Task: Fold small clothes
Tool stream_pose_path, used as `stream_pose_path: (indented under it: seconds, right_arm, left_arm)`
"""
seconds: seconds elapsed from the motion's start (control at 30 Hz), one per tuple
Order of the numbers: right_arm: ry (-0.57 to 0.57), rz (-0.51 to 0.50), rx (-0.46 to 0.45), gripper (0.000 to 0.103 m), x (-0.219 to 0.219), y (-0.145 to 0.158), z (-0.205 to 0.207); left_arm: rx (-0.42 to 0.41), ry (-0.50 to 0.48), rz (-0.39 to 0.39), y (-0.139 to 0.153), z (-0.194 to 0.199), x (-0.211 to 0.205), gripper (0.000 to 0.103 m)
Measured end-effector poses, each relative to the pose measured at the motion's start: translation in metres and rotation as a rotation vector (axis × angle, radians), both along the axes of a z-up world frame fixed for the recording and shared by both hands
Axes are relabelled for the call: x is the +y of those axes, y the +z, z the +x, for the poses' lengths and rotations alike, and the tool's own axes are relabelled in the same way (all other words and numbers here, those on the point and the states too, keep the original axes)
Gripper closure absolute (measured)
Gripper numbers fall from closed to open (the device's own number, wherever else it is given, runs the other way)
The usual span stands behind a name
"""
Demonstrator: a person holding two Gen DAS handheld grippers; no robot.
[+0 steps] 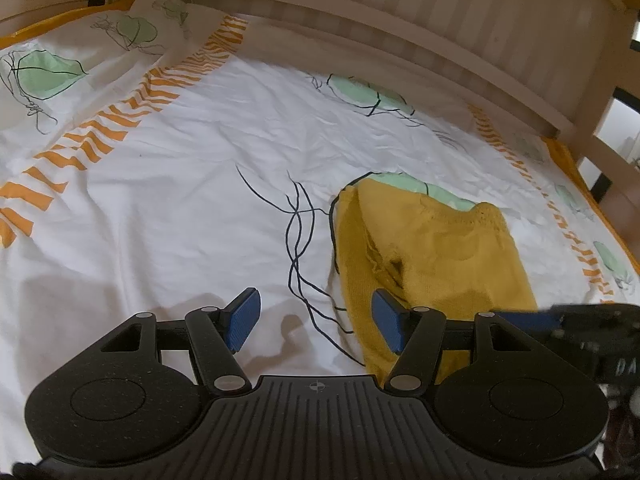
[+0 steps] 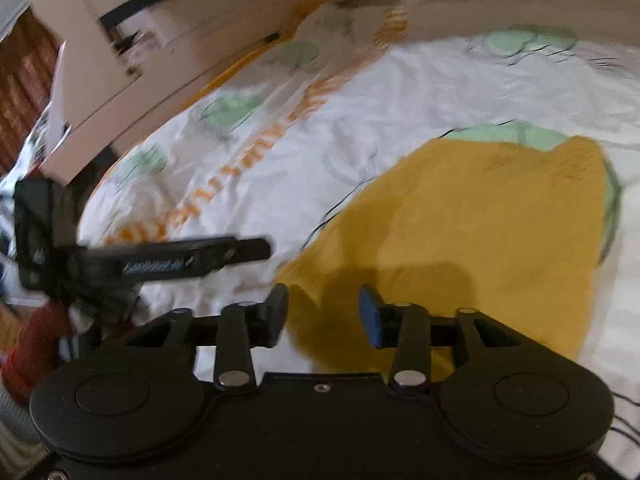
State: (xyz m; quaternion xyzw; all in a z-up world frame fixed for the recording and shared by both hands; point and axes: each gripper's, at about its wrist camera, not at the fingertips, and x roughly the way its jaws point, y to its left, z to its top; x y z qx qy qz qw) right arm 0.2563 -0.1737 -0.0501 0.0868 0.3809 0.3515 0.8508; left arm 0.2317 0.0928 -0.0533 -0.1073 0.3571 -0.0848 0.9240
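Yellow knit garment [image 1: 432,256] lies flat mid-bed on white sheet [image 1: 180,208], wooden rail [image 1: 400,36] behind; left gripper [image 1: 316,320] and right gripper [image 2: 324,316] both agape, empty, at its near edge.

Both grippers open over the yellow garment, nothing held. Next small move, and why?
Probably lower the right gripper and close on the yellow garment's near edge. Its open jaws sit just above that edge, gripping nothing, while the left gripper straddles the garment's left edge over the bedsheet. The garment lies crumpled, not neatly folded.
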Motion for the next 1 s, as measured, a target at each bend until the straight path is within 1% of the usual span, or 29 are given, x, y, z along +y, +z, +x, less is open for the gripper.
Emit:
stream_pose_path:
  seconds: [0.07,0.13,0.23,0.33,0.47,0.53,0.63,0.7,0.77,0.8,0.83,0.87,0.9,0.93,0.97,1.0]
  right_arm:
    - [-0.010,-0.015,-0.002,0.046,-0.001,-0.003,0.003]
    - [0.005,-0.034,0.017,0.046,0.005,-0.011,0.004]
    - [0.072,-0.087,0.045,0.046,0.015,-0.026,-0.003]
    - [0.149,-0.127,0.016,0.044,0.026,-0.031,-0.015]
    - [0.203,-0.124,-0.010,0.043,0.026,-0.025,-0.023]
    - [0.237,-0.150,-0.037,0.043,0.027,-0.022,-0.028]
    - [0.261,-0.174,-0.062,0.043,0.025,-0.021,-0.034]
    - [0.253,-0.176,-0.070,0.043,0.020,-0.020,-0.036]
    - [0.231,-0.175,-0.078,0.043,0.012,-0.016,-0.036]
    - [0.214,-0.179,-0.085,0.043,0.007,-0.014,-0.034]
    - [0.190,-0.187,-0.094,0.043,0.002,-0.012,-0.031]
    - [0.166,-0.194,-0.102,0.043,-0.002,-0.010,-0.028]
    - [0.132,-0.198,-0.113,0.043,-0.008,-0.008,-0.023]
    - [0.096,-0.195,-0.122,0.043,-0.012,-0.006,-0.017]
    - [0.056,-0.185,-0.133,0.043,-0.018,-0.003,-0.010]
    - [0.017,-0.169,-0.143,0.043,-0.022,0.000,-0.003]
  left_arm:
    - [-0.004,0.003,-0.002,0.000,-0.001,0.001,0.043]
    - [-0.011,0.009,-0.007,0.000,-0.001,0.002,0.043]
    - [-0.024,0.005,-0.012,0.002,-0.002,0.001,0.043]
    - [-0.049,-0.016,-0.015,0.004,-0.004,-0.003,0.043]
    - [-0.096,-0.084,-0.013,0.008,-0.007,-0.018,0.043]
    - [-0.122,-0.133,-0.005,0.010,-0.008,-0.028,0.043]
    - [-0.146,-0.193,0.033,0.008,-0.008,-0.046,0.043]
    - [-0.115,-0.199,0.075,0.002,-0.005,-0.054,0.043]
    - [-0.026,-0.167,0.110,-0.010,0.003,-0.054,0.043]
    - [0.035,-0.140,0.106,-0.017,0.007,-0.050,0.043]
    - [0.096,-0.108,0.081,-0.025,0.012,-0.044,0.043]
    - [0.144,-0.075,0.039,-0.033,0.015,-0.035,0.043]
    - [0.160,-0.057,-0.011,-0.037,0.016,-0.028,0.043]
    - [0.158,-0.047,-0.047,-0.037,0.016,-0.022,0.043]
    - [0.163,-0.044,-0.062,-0.036,0.016,-0.019,0.043]
    - [0.162,-0.047,-0.060,-0.035,0.016,-0.019,0.043]
